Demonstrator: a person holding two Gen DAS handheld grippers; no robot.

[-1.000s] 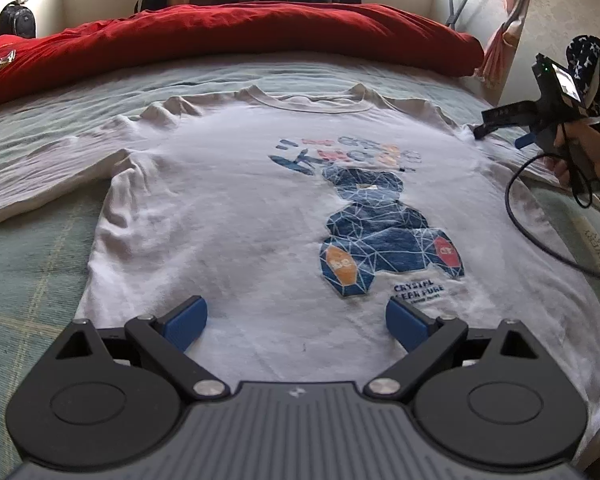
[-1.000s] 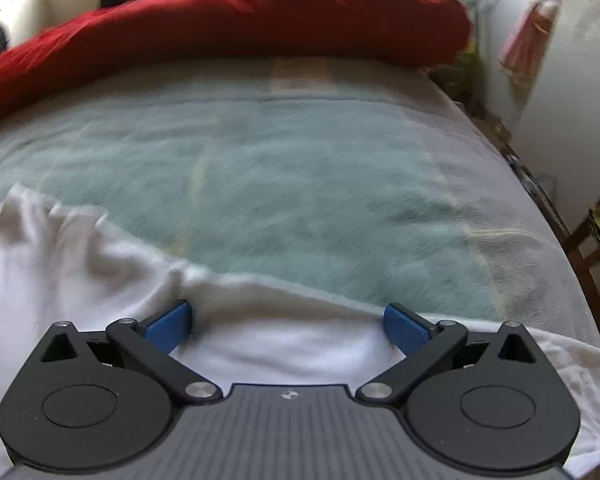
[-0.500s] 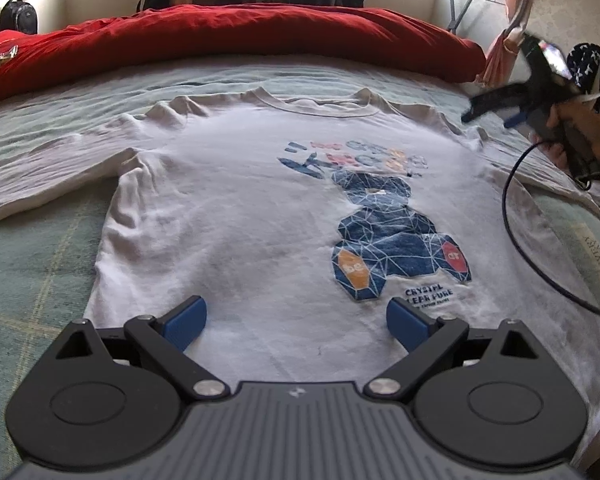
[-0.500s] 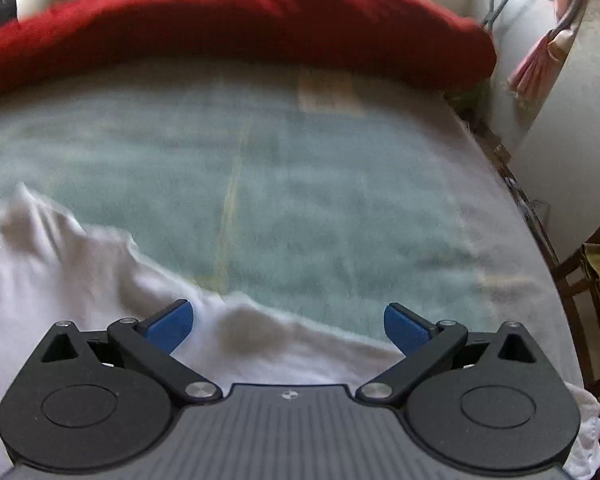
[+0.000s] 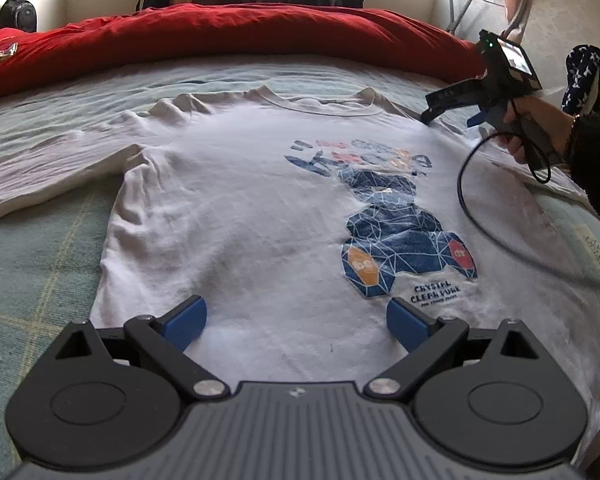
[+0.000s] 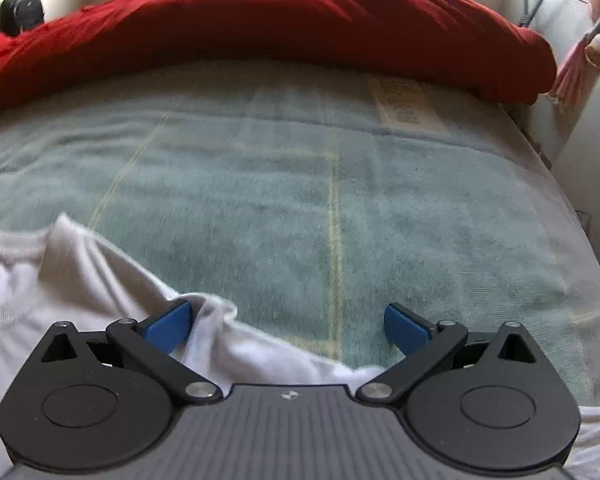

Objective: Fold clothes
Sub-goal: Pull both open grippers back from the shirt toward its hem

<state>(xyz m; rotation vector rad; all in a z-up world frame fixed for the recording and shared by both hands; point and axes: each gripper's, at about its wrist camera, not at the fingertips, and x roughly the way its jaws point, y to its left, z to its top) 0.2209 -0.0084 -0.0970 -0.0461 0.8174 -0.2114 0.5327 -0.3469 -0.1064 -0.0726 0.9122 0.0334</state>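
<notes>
- Shirt [image 5: 260, 208]: soft white cloth, flat, a bit wrinkly, blue bear picture.
- Left gripper [image 5: 296, 322]: blue tips wide apart, holding nothing.
- Right gripper [image 6: 288, 322]: tips apart over the fuzzy green blanket [image 6: 300, 208].

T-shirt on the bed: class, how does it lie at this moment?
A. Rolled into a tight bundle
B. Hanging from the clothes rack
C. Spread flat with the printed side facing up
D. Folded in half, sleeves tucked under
C: the T-shirt lies spread out on the green blanket, its blue print facing up and the collar toward the red duvet.
</notes>
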